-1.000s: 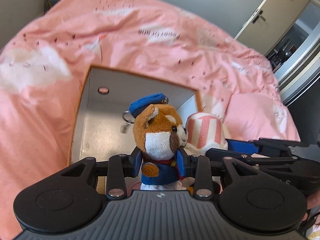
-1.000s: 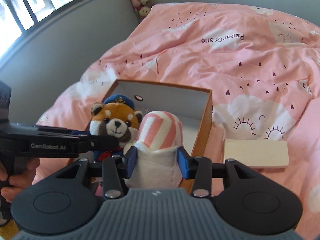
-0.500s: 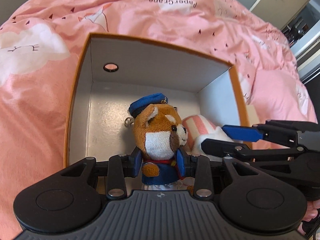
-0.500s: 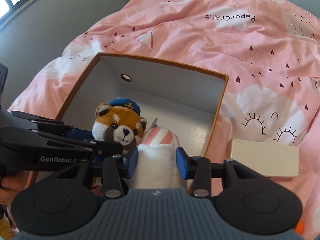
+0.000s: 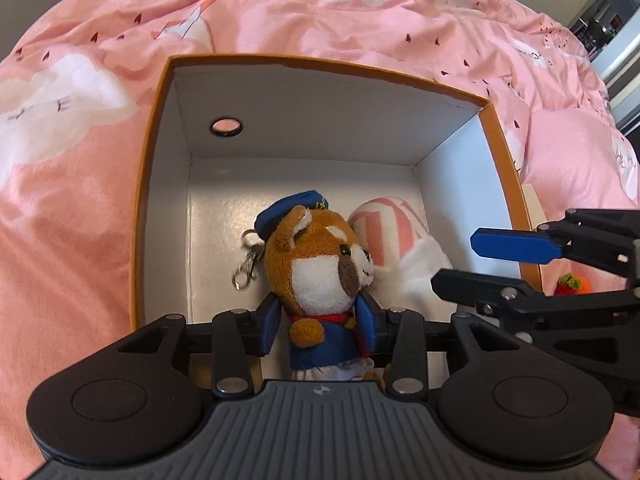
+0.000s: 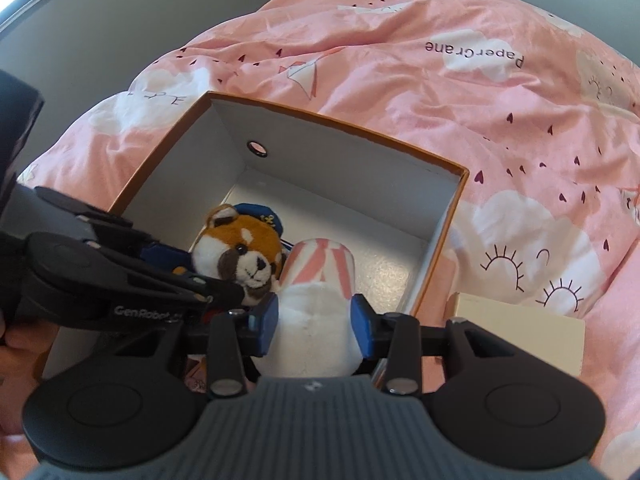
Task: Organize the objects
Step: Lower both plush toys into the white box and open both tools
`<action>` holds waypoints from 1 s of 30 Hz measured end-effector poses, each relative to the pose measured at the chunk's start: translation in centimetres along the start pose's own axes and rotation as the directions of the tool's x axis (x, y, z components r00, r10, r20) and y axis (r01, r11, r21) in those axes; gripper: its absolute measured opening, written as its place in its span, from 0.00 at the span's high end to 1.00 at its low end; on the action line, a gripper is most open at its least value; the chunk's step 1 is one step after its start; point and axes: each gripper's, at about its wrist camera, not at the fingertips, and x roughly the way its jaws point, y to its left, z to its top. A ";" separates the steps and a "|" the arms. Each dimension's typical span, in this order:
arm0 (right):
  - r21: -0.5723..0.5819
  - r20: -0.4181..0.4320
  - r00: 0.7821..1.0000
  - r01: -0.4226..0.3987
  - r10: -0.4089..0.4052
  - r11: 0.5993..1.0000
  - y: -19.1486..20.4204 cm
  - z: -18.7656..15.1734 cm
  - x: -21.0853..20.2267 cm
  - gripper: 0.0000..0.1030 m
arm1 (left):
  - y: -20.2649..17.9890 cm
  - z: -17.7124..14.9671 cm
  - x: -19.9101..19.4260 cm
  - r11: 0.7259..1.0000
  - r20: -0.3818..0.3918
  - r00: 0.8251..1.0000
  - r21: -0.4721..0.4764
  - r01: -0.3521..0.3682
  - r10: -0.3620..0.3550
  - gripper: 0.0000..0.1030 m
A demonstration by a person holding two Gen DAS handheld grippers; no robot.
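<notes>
A red panda plush (image 5: 320,272) in a blue cap and coat stands inside the orange box (image 5: 320,120) with white walls. My left gripper (image 5: 320,322) is around its body; the jaws are opening, and a small gap shows at the left pad. Beside it on the right is a pink-and-white striped plush (image 6: 316,280), low in the same box (image 6: 340,168). My right gripper (image 6: 314,322) is shut on its white lower part. In the left wrist view the right gripper (image 5: 456,260) comes in from the right. In the right wrist view the red panda plush (image 6: 240,252) faces the camera.
The box lies on a pink duvet (image 5: 80,200) with cloud prints. A cream block (image 6: 516,336) rests on the duvet right of the box. A small strawberry toy (image 5: 572,284) shows beyond the box's right wall. A metal clasp (image 5: 248,264) hangs from the panda's cap.
Both grippers have come down and tipped forward, lowering the two plush toys into the box. The left jaws have spread a little off the panda.
</notes>
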 end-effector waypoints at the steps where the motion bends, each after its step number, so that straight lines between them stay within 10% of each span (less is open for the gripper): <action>1: -0.018 -0.004 1.000 0.001 -0.001 1.000 0.1 0.0 -0.1 0.59 | -0.2 0.0 0.2 1.000 0.006 1.000 0.016 -0.002 0.002 0.54; 8: -0.174 -0.074 0.997 -0.002 -0.011 0.985 1.0 0.4 1.0 0.54 | -0.3 -0.6 -0.8 0.996 0.043 0.999 0.085 -0.024 0.020 0.42; 19: -0.280 -0.144 0.989 -0.011 -0.031 0.960 2.1 0.7 3.3 0.59 | 0.3 -0.5 0.5 0.996 -0.003 1.000 0.089 0.005 -0.004 0.69; 30: -0.195 -0.231 0.973 -0.041 -0.006 0.980 1.8 0.8 3.6 0.69 | -1.0 -1.2 1.2 0.978 -0.014 0.999 0.203 -0.041 0.044 0.73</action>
